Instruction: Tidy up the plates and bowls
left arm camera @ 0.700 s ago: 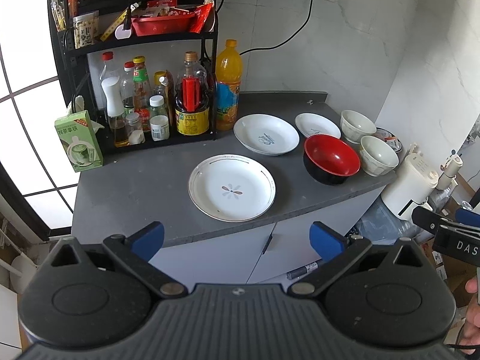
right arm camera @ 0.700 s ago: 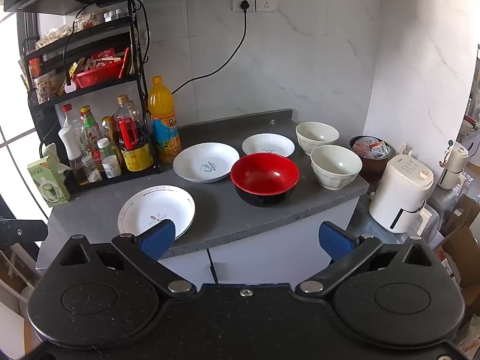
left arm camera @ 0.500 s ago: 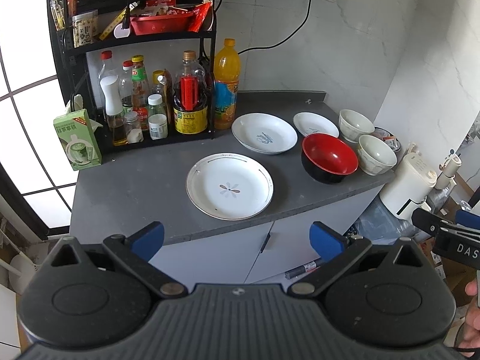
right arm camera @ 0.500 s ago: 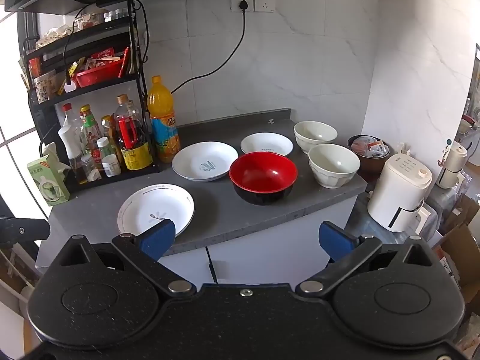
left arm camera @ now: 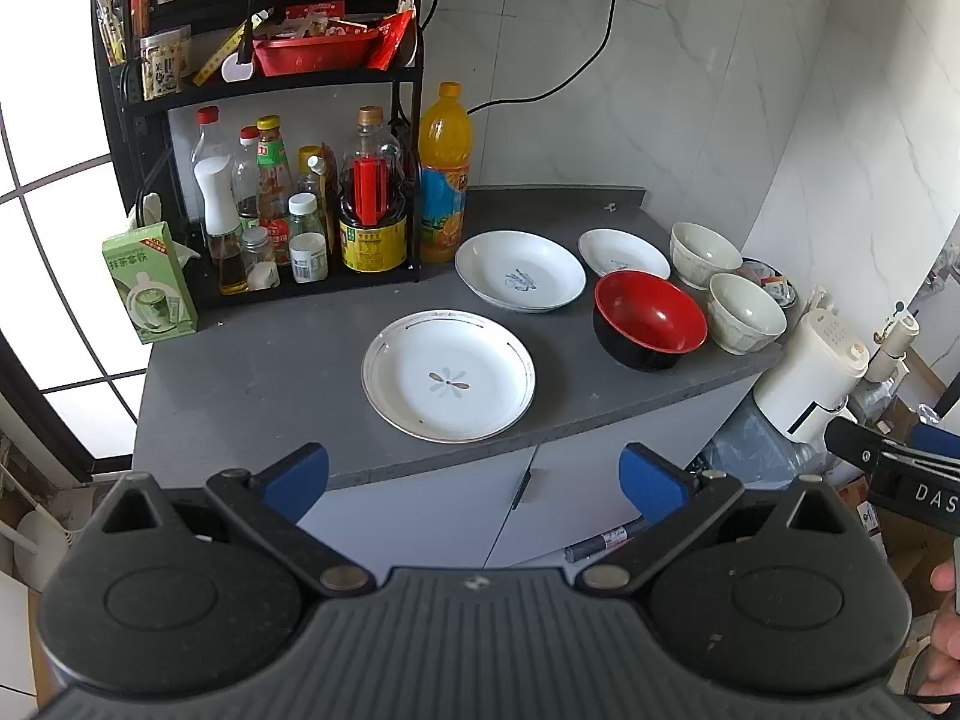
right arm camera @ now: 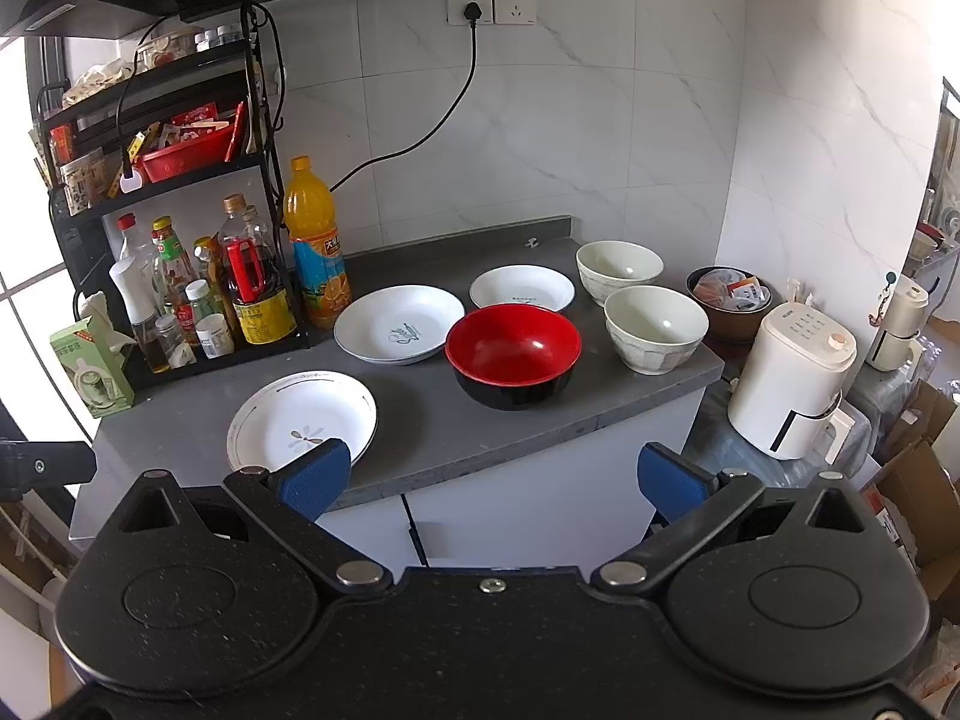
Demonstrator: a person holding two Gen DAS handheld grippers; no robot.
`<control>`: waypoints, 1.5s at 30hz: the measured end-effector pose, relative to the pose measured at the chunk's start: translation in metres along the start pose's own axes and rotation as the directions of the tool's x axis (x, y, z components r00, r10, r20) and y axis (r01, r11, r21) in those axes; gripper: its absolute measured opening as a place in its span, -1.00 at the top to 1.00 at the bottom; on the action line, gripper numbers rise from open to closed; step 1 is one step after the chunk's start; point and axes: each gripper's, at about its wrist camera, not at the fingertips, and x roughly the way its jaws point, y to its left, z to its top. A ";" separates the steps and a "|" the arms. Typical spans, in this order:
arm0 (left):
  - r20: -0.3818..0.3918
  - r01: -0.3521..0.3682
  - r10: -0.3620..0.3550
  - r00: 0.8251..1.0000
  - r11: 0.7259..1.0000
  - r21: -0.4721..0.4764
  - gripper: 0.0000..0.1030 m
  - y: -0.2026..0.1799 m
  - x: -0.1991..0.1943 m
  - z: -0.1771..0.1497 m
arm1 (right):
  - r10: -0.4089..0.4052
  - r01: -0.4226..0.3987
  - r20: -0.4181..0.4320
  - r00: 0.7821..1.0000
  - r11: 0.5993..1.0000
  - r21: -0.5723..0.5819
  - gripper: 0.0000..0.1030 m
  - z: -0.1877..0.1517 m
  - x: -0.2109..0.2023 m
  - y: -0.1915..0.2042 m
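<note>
On the grey counter (left arm camera: 270, 372) lie a flower-patterned plate (left arm camera: 448, 383) (right arm camera: 302, 420), a deeper white plate (left arm camera: 519, 279) (right arm camera: 399, 324) and a small white plate (left arm camera: 623, 253) (right arm camera: 521, 288). A red-and-black bowl (left arm camera: 649, 319) (right arm camera: 513, 354) stands beside two cream bowls (left arm camera: 746, 312) (left arm camera: 703, 247) (right arm camera: 655, 327) (right arm camera: 619, 270). My left gripper (left arm camera: 474, 474) hangs open in front of the counter's edge, holding nothing. My right gripper (right arm camera: 492, 477) is open too, short of the counter. The right gripper's body shows at the left wrist view's right edge.
A black rack (left arm camera: 270, 84) of bottles and an orange juice bottle (left arm camera: 444, 174) stand at the back left, with a green carton (left arm camera: 150, 282) beside them. A white appliance (right arm camera: 792, 378) and a brown bowl of packets (right arm camera: 729, 300) sit right of the counter.
Both views have shifted very slightly; the dishes sit a touch lower-left in frame. Nothing on the counter has moved and both grippers stay open.
</note>
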 end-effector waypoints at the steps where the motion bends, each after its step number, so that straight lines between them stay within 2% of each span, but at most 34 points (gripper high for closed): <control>1: 0.003 -0.006 0.006 1.000 1.000 0.006 -0.98 0.000 0.000 0.000 | 0.001 -0.001 -0.001 1.000 1.000 0.000 -1.00 0.000 0.000 0.000; 5: 0.023 -0.041 0.041 0.999 0.999 0.023 -0.98 -0.005 0.001 0.001 | 0.012 -0.012 -0.004 1.000 1.000 -0.002 -1.00 0.003 0.005 -0.004; 13: -0.012 -0.049 0.049 0.999 0.999 -0.006 -0.98 -0.007 0.005 0.006 | 0.062 -0.062 -0.013 0.998 0.998 -0.009 -1.00 0.011 0.016 -0.009; 25: 0.018 -0.055 0.056 0.998 0.998 -0.038 -0.97 -0.032 0.027 0.018 | 0.112 -0.113 -0.044 0.993 0.994 -0.011 -1.00 0.028 0.049 -0.031; 30: 0.027 -0.048 0.049 0.998 0.997 -0.061 -0.94 -0.049 0.044 0.027 | 0.116 -0.117 -0.046 0.992 0.993 -0.016 -1.00 0.036 0.066 -0.050; 45: 0.028 -0.048 0.049 0.998 0.998 -0.036 -0.93 -0.115 0.096 0.061 | 0.072 -0.072 -0.030 0.997 0.997 -0.006 -1.00 0.057 0.107 -0.115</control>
